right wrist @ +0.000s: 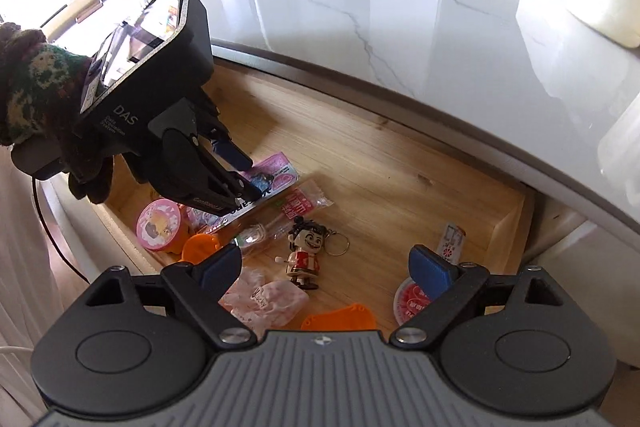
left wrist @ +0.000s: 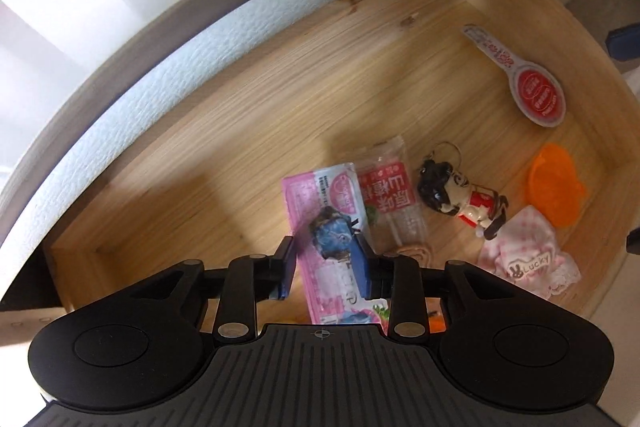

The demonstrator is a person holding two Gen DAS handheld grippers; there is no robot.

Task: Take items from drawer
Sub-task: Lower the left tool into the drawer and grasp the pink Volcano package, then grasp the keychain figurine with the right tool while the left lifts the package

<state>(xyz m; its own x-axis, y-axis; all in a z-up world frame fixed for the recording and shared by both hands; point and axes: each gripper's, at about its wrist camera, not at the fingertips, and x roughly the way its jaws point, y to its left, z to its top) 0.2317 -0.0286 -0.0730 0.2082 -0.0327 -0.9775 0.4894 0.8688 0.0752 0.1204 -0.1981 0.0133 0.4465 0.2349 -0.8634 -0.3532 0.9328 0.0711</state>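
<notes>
Lying flat on the floor of the open pale wooden drawer (left wrist: pixel 248 131), the pink and white printed sachet (left wrist: pixel 320 227) shows small text, a round pink logo and a blue picture at its middle. The left gripper (left wrist: pixel 324 255) has its blue-padded fingers on either side of that blue patch, close against it, though a firm pinch cannot be told from either view. At 3 o'clock of the sachet lies a clear snack wrapper with a red label (left wrist: pixel 386 199), then a small big-headed figurine keychain in red and white (left wrist: pixel 464 201), with a pink checked cloth pouch marked "Lucky" (left wrist: pixel 528 259) at 5 o'clock of it and an orange plastic piece (left wrist: pixel 556 187) beyond. A white and red flat spoon-shaped card (left wrist: pixel 528 87) lies toward 1 o'clock. The right wrist view alone shows the white marble tabletop (right wrist: pixel 400 7) overhanging the drawer, a knitted glove (right wrist: pixel 36 87) holding the left gripper, and a round pink-lidded cup (right wrist: pixel 160 225) at the drawer's 9 o'clock side. The right gripper (right wrist: pixel 324 267) hangs above the drawer, jaws spread wide and holding nothing.
</notes>
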